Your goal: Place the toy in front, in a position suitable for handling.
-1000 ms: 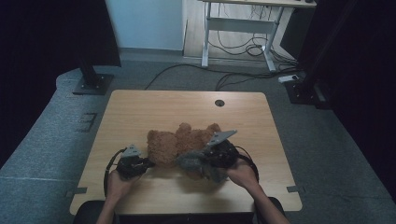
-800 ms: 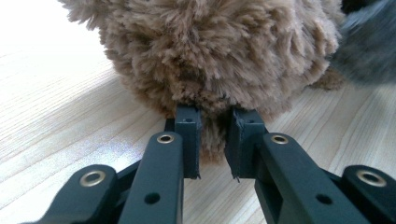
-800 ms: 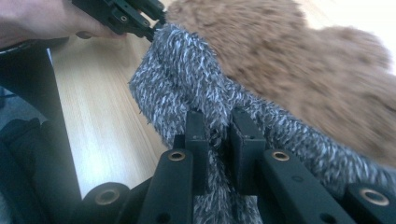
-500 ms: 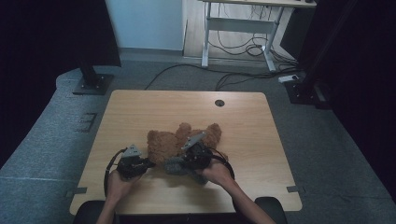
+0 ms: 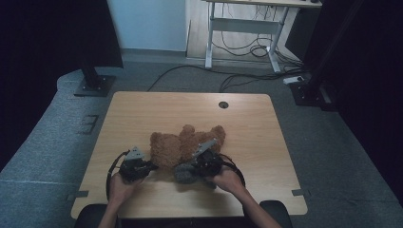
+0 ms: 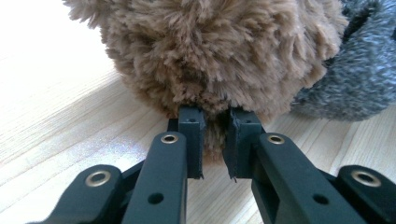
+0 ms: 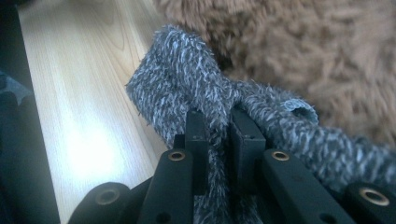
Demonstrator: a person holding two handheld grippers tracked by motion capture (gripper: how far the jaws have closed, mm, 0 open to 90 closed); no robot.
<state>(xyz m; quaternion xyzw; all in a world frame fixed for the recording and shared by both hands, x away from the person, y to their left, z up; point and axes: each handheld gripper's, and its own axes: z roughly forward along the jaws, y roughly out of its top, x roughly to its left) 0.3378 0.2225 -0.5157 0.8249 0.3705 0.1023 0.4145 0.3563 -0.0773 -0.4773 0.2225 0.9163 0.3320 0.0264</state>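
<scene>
The brown teddy bear (image 5: 183, 145) lies on the counter (image 5: 157, 109) near its front edge, with a grey fuzzy garment (image 5: 183, 173) bunched against the bear's near side. The left hand-held gripper (image 6: 215, 140) is pinched on a tuft of the bear's fur, jaws almost together. The right hand-held gripper (image 7: 218, 140) is clamped on a fold of the grey garment. The step looks like dressing the bear: next, the right one likely draws the garment over the bear while the left steadies it.
</scene>
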